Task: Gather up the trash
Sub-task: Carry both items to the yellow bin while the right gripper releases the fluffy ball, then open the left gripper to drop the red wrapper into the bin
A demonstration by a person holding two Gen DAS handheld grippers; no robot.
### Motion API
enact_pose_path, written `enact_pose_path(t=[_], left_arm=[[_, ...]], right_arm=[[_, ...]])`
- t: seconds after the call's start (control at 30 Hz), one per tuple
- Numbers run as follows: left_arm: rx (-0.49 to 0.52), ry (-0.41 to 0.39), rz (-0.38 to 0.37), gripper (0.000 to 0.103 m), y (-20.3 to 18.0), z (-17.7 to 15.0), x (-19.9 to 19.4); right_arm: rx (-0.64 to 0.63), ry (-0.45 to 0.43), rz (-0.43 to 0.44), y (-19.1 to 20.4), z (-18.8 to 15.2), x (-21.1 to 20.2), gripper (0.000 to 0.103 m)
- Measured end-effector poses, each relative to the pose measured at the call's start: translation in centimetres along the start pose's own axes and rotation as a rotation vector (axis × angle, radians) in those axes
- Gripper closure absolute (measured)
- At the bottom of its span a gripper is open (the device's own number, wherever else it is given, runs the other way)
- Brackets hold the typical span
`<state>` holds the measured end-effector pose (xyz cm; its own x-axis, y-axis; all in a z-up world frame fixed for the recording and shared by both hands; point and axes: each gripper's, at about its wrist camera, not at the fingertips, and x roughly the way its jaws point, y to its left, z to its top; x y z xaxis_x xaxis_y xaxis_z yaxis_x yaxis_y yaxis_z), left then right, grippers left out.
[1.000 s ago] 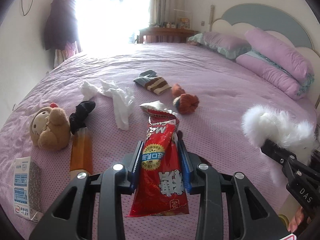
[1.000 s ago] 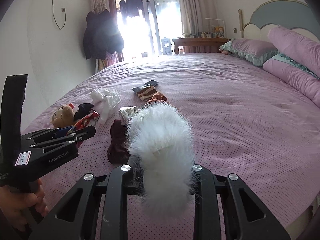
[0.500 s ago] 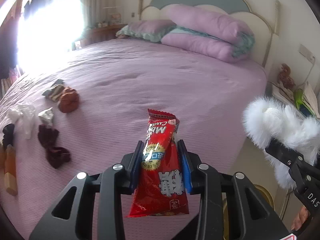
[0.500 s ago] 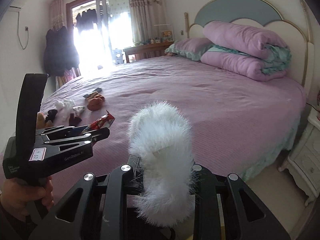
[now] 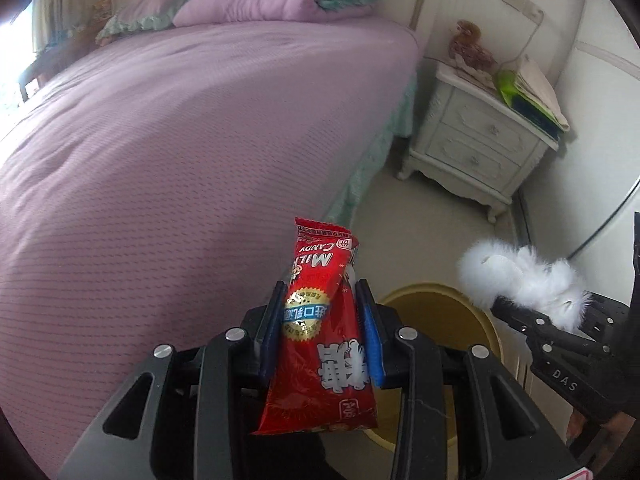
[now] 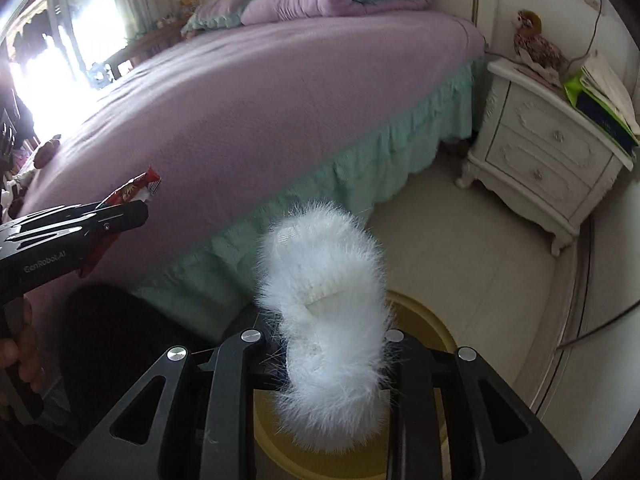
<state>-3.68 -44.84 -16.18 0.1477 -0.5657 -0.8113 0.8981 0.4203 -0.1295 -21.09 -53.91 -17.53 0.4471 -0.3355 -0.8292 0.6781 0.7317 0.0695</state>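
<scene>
My left gripper [image 5: 320, 292] is shut on a red candy wrapper [image 5: 316, 320], which stands upright between the blue pads. It hangs over the bed's edge, just left of a round yellow bin [image 5: 472, 312] on the floor. The right gripper [image 6: 324, 340] has a white fluffy item [image 6: 324, 272] between its fingers, right above the yellow bin [image 6: 424, 320]; its jaws are opening and the fluff still sits between them. In the left wrist view the right gripper [image 5: 504, 304] and the fluffy item [image 5: 520, 276] are at the right. The right wrist view shows the left gripper [image 6: 136, 212] with the wrapper [image 6: 136, 188] at the left.
A bed with a purple cover [image 5: 160, 140] and a green skirt [image 6: 360, 176] fills the left. A white nightstand [image 6: 540, 152] with a plush toy [image 6: 536, 44] and papers stands at the right. A hand [image 6: 16, 356] holds the left gripper.
Both grippers swung right from over the bed towards the floor beside it and tilted down. The yellow bin and the nightstand came into view. Each gripper still carries its item.
</scene>
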Motion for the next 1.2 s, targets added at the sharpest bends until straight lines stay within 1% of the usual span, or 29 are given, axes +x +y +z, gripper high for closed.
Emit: enact_pose_path(t=[0.03,0.07,0.1,0.13,0.17,0.2,0.27,0.37,0.5,0.6,0.63,0.7,0.77,0.87,0.9,1.03,1.2], left_arm=[[0.013,0.018,-0.015,0.068,-0.6,-0.3,0.7],[0.026,0.034,-0.028,0.068,-1.3,-0.7,1.3],[0.039,0.049,-0.038,0.068,-1.8,-1.0,1.8],[0.052,0.063,-0.043,0.068,-2.5,-1.3,2.4],[0.064,0.079,-0.055,0.068,-3.0,-1.5,3.1],[0.074,0.096,-0.063,0.068,-3.4,-1.7,3.6],[0.088,0.130,-0.091,0.068,-3.9,-2.3,4.4],[0.115,0.177,-0.134,0.068,-5.1,-3.1,5.9],[0.150,0.243,-0.197,0.067,-6.6,-4.2,7.4],[0.198,0.285,-0.238,0.065,-8.5,-4.7,8.5],[0.215,0.288,-0.245,0.062,-9.0,-4.8,8.5],[0.236,0.290,-0.263,0.032,-10.0,-4.8,8.5],[0.266,0.271,-0.260,0.020,-10.9,-4.8,8.2],[0.297,0.259,-0.273,0.020,-11.8,-4.8,7.9],[0.295,0.258,-0.276,0.020,-11.9,-4.7,8.0],[0.273,0.255,-0.282,0.020,-11.5,-4.7,7.7],[0.236,0.215,-0.243,0.020,-9.8,-4.4,6.1]], right_arm=[[0.005,0.021,-0.013,-0.3,-0.6,0.3,0.068],[0.002,0.052,-0.037,-0.5,-1.2,0.7,0.041],[-0.007,0.076,-0.076,-0.6,-1.7,0.9,0.020],[-0.018,0.071,-0.131,-0.6,-2.3,0.9,0.015],[-0.027,0.059,-0.172,-0.7,-2.8,0.7,0.015],[-0.033,0.065,-0.193,-0.9,-3.2,0.8,0.015],[-0.003,0.077,-0.193,-1.9,-3.7,0.8,0.015],[0.071,0.058,-0.170,-3.6,-3.6,0.3,0.015],[0.102,0.020,-0.209,-4.5,-3.4,-0.8,0.015],[0.118,0.021,-0.234,-5.7,-3.2,-0.6,0.015],[0.127,0.022,-0.238,-6.1,-3.2,-0.6,0.015],[0.141,0.025,-0.239,-6.7,-3.3,-0.6,0.015],[0.142,0.025,-0.248,-7.1,-3.3,-0.7,0.016],[0.147,0.024,-0.253,-7.5,-3.4,-0.9,0.019],[0.148,0.027,-0.248,-7.6,-3.5,-0.9,0.021],[0.147,0.025,-0.234,-7.5,-3.4,-1.0,0.024],[0.132,-0.015,-0.205,-6.5,-2.6,-1.8,0.024]])
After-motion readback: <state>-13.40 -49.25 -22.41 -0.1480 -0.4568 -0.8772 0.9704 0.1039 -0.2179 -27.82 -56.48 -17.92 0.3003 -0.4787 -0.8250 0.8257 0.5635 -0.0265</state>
